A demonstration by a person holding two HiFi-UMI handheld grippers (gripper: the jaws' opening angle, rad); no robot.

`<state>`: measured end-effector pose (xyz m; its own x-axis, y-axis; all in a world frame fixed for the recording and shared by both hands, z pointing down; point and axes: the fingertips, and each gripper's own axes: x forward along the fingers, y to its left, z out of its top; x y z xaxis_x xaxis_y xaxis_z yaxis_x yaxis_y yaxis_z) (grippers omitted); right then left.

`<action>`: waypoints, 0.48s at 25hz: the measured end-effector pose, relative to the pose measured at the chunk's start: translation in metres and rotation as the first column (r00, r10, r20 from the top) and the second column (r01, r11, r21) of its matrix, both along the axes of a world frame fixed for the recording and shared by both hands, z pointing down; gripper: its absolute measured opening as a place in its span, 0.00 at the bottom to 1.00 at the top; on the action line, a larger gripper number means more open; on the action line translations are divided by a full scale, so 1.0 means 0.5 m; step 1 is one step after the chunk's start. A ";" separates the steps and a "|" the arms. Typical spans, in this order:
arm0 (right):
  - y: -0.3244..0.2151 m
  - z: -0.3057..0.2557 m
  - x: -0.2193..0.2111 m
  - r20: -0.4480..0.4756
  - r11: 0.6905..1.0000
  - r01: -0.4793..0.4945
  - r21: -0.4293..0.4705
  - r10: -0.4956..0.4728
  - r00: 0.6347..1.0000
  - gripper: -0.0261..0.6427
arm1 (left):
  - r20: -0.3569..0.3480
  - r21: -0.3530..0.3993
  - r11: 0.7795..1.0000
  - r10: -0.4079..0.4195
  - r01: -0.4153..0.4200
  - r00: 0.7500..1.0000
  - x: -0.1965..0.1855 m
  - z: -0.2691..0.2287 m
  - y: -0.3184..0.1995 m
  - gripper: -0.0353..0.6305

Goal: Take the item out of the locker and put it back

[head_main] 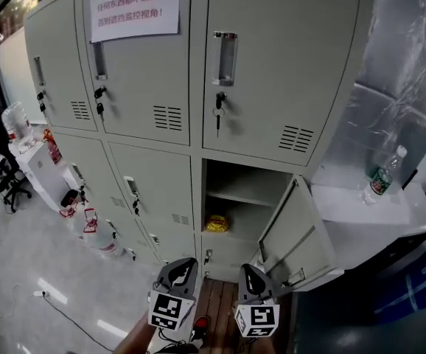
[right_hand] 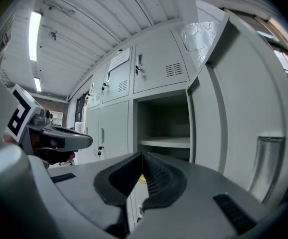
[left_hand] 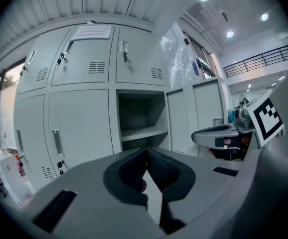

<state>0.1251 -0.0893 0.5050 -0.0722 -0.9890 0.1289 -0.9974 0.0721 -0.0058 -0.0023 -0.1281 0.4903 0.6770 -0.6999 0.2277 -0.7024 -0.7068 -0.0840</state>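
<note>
- I stand before a bank of grey metal lockers (head_main: 147,87), holding both grippers low and near me, pointed at the one open compartment (head_main: 251,174) at the lower right of the bank.
- The yellow item (head_main: 215,224) lies inside that open compartment, on its floor beneath the inner shelf (head_main: 244,196), toward the left wall. It is well apart from both grippers and neither touches it.
- The compartment's door (head_main: 290,231) is swung out to the right, its edge close to my right gripper.
- My left gripper (head_main: 183,265) is closed: in the left gripper view its two dark ribbed pads (left_hand: 129,171) meet at the tips, and it holds nothing.
- My right gripper (head_main: 248,270) is likewise closed tight and empty. In the right gripper view its tips meet in front of the open compartment, with the door filling the right of that view.
- The two grippers sit side by side, close but not touching, each carrying its cube of square markers (head_main: 171,310) at the near end.
- Far above, a paper notice (head_main: 134,6) with printed characters is stuck on an upper door, and a bunch of keys (head_main: 218,116) hangs from the lock of the door directly over the open compartment.
- To the right of the lockers, a clear water bottle (head_main: 381,174) with a green label stands upright on a white ledge (head_main: 360,205).
- On the floor at the left, water jugs (head_main: 91,223) stand against the lower lockers.
</note>
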 end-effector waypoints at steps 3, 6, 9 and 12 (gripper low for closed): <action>-0.057 0.025 0.006 -0.001 1.000 0.003 -0.024 -0.003 1.000 0.07 | 0.005 -0.023 1.000 0.000 0.000 1.000 0.006 0.025 -0.055 0.09; -0.107 0.049 0.015 0.000 0.999 0.001 -0.047 -0.001 1.000 0.07 | 0.006 -0.053 0.999 0.001 -0.001 1.000 0.014 0.054 -0.103 0.09; -0.149 0.077 0.026 0.005 0.997 0.000 -0.076 0.001 1.000 0.07 | 0.012 -0.083 0.997 0.001 0.000 1.000 0.022 0.085 -0.145 0.09; -0.187 0.111 0.036 0.012 0.994 -0.003 -0.108 0.005 1.000 0.07 | 0.026 -0.108 0.994 0.006 -0.003 1.000 0.033 0.116 -0.180 0.09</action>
